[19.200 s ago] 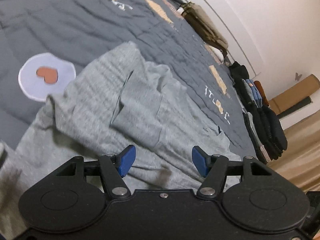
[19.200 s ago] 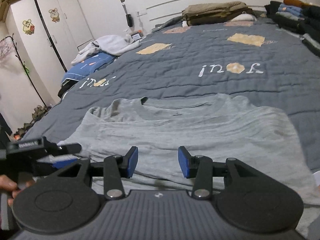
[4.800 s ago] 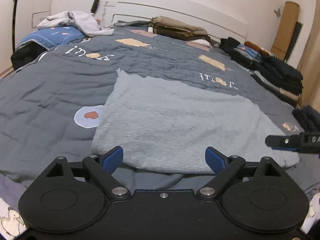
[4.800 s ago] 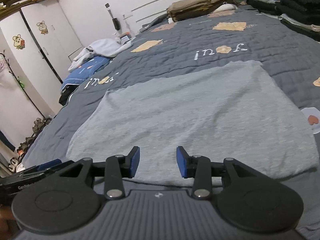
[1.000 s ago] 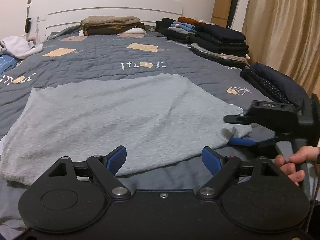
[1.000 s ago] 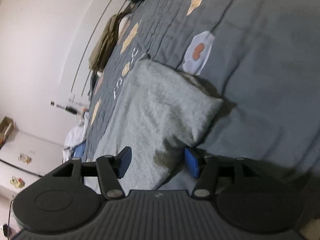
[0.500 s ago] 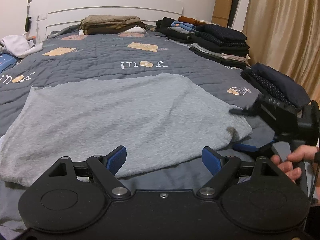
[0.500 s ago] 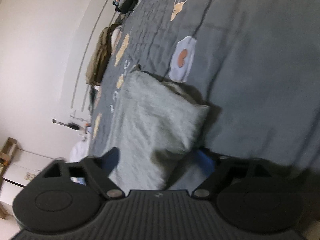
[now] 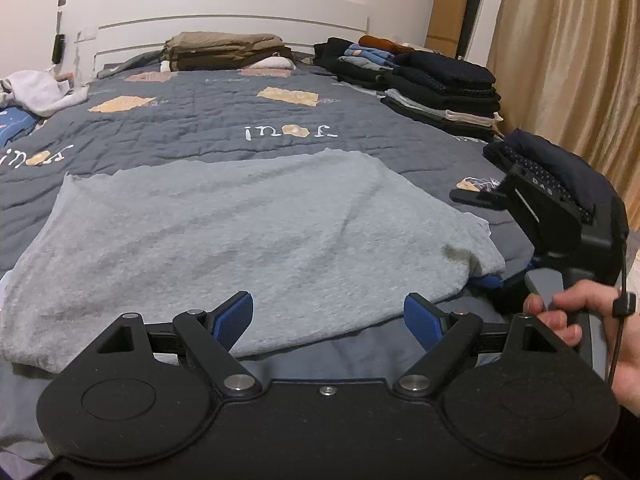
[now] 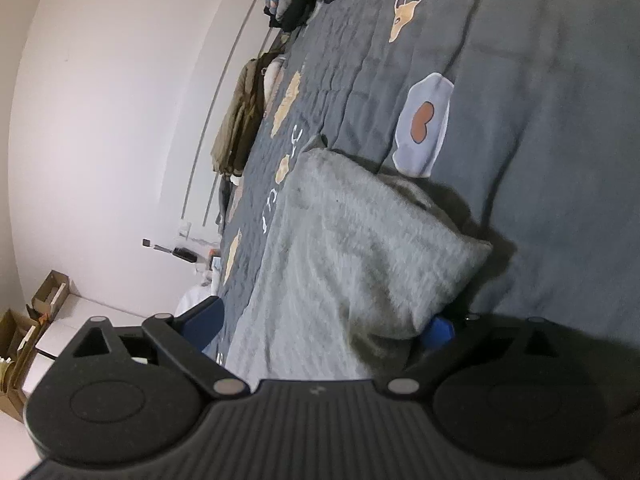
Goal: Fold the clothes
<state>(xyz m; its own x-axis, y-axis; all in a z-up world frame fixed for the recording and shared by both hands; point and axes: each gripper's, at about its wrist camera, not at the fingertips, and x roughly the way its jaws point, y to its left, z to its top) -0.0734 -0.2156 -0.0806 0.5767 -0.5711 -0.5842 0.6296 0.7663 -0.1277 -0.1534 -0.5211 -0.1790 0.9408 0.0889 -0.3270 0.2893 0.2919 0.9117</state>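
Your right claw (image 10: 328, 320) spread wide around the grey shirt's (image 9: 248, 236) corner; its long axis ran left-right across the bed (image 9: 224, 120); your left claw (image 9: 328, 316) gaped wide.

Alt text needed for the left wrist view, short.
A folded grey garment lies flat on a dark grey quilt, with the open left gripper at its near edge. The right gripper, held by a hand, reaches under the garment's right corner; folded clothes stacks line the far side.
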